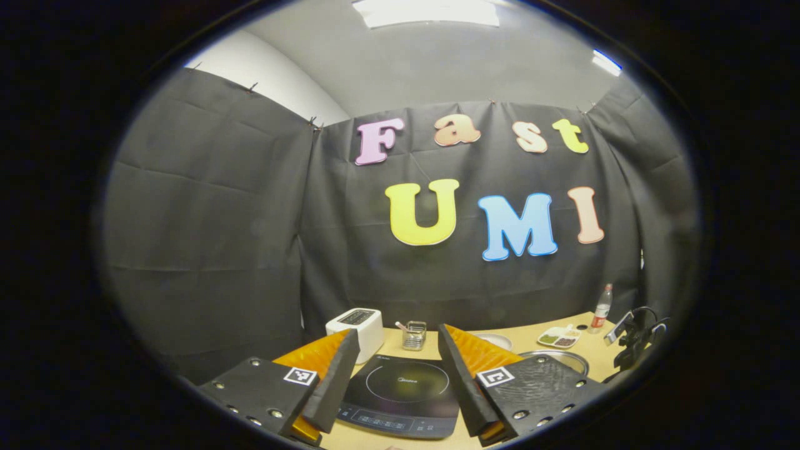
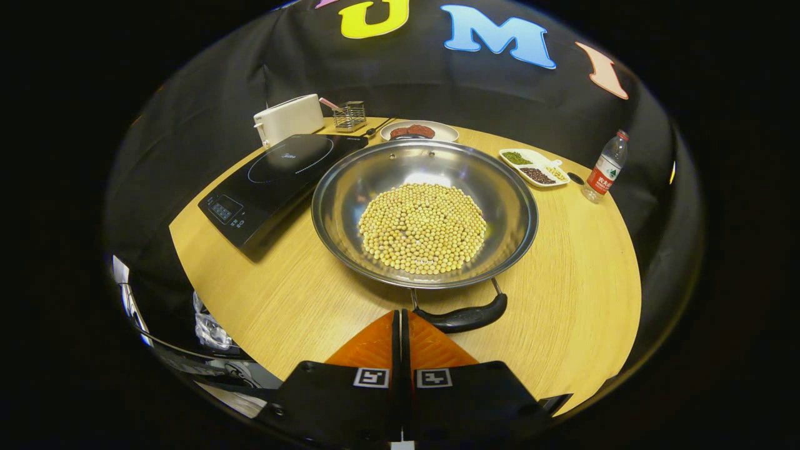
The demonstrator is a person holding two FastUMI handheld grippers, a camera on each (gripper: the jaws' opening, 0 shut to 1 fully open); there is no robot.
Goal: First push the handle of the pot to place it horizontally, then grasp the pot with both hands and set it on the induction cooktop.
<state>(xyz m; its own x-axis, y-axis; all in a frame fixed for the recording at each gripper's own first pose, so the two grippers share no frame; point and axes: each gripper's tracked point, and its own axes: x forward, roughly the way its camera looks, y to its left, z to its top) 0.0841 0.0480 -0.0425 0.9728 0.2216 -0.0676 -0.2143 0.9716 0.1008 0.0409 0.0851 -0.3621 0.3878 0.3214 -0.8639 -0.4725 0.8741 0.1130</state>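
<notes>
A wide steel pot [image 2: 425, 162] holding yellow beans [image 2: 422, 228] sits in the middle of the round wooden table [image 2: 575, 300]. Its dark handle [image 2: 465, 317] lies at the near rim, slightly slanted. My right gripper [image 2: 400, 312] is shut with nothing between its fingers; its tips sit just left of the handle's near end, and I cannot tell whether they touch. The black induction cooktop [image 2: 281, 181] lies left of the pot. In the left gripper view my left gripper [image 1: 397, 329] hangs open above the cooktop [image 1: 400, 387], with the pot's rim [image 1: 556, 356] to its right.
At the back stand a white toaster [image 2: 289, 117], a wire basket [image 2: 350, 115] and a plate of dark red food [image 2: 417, 130]. A divided dish [image 2: 532, 167] and a plastic bottle [image 2: 603, 169] are at the right. The other gripper [image 1: 634, 337] shows far right.
</notes>
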